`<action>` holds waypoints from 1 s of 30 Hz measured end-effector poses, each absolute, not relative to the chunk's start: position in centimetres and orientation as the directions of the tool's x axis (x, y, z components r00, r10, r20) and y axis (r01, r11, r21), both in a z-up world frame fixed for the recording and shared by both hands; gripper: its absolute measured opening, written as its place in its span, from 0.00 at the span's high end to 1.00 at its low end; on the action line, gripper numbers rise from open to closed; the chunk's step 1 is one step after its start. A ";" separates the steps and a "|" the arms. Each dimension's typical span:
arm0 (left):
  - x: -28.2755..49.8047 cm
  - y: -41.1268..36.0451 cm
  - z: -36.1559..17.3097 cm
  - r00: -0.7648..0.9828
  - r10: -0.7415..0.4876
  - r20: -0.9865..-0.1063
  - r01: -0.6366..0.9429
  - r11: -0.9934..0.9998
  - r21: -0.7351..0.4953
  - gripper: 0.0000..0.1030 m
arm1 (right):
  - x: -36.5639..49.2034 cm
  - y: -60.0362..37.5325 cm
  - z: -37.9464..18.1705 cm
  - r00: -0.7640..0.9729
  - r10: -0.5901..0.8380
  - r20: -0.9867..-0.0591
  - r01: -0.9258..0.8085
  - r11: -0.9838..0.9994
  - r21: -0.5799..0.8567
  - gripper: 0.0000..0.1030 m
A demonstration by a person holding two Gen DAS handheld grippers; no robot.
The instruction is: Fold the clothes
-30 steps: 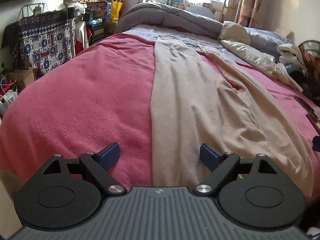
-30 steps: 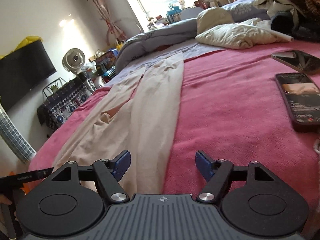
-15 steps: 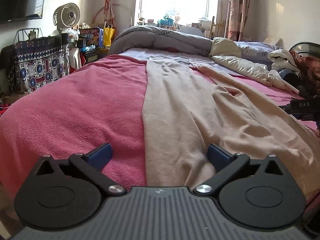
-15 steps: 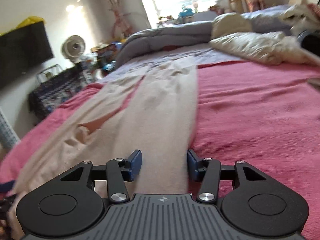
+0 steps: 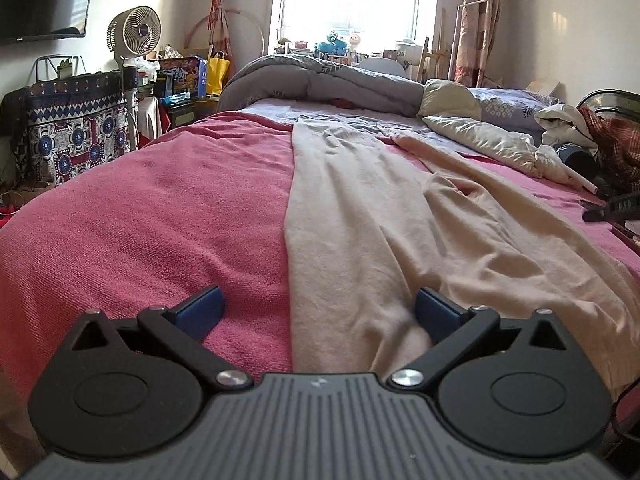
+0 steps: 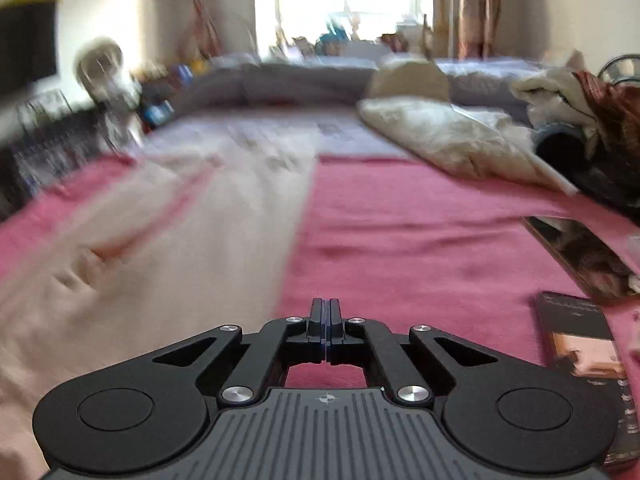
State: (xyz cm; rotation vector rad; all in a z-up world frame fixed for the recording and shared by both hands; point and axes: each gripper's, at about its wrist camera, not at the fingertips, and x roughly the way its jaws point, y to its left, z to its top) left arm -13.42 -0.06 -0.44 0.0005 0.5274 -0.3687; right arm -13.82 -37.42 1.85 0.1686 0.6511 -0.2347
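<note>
Where the room is widest, one bed (image 5: 132, 216) fills both views, covered by one pink blanket (image 6: 416, 240) with a coarse towel-like weave. At its far end lies one grey quilt (image 5: 320, 80), bunched into a long roll under the window, and beside that one cream pillow (image 5: 476, 140), crumpled and glossy.

One pair of beige trousers (image 5: 352, 216) lies lengthwise along the middle of the bed on the pink blanket, waist end nearest the cameras and the two legs running away toward the quilt. One leg lies flat and straight; the other slants off to the right, with soft creases and a raised fold where the legs part. The fabric looks thin, matte and lightly wrinkled. In the right wrist view the trousers are smeared by motion blur, so finer detail there cannot be told.

Two phones (image 6: 580, 344) lie on the blanket at the right edge, one nearer and one further back, well apart from the trousers. One round fan (image 5: 134, 32) stands by the left wall.

Two grippers are in view. The left gripper (image 5: 318, 308) is spread wide, low over the waist end, its two blue pads straddling the trousers' left edge. The right gripper (image 6: 326, 316) has its pads pressed together with nothing visible between them, over bare pink blanket just right of the trousers' edge.
</note>
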 end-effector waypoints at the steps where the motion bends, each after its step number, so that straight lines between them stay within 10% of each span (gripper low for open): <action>1: -13.4 0.3 -0.3 0.797 -0.347 -0.494 0.347 0.933 -0.095 0.01 | -15.0 -37.4 2.1 0.786 -0.140 -0.602 0.251 0.962 0.105 0.96; 8: -14.5 0.7 2.2 0.750 -0.411 -0.519 0.439 0.895 -0.074 0.02 | -25.8 -29.4 1.6 0.856 -0.120 -0.503 0.022 0.980 -0.197 0.50; 15: -18.5 0.7 3.2 0.714 -0.463 -0.526 0.558 0.830 0.027 0.01 | -31.3 -19.3 -2.3 0.866 -0.117 -0.486 -0.213 0.792 -0.571 0.48; 30: -22.1 -3.4 0.5 0.740 -0.321 -0.591 0.600 0.713 0.363 0.01 | -30.6 -17.0 -4.4 0.935 -0.245 -0.257 -0.033 0.661 -0.750 0.18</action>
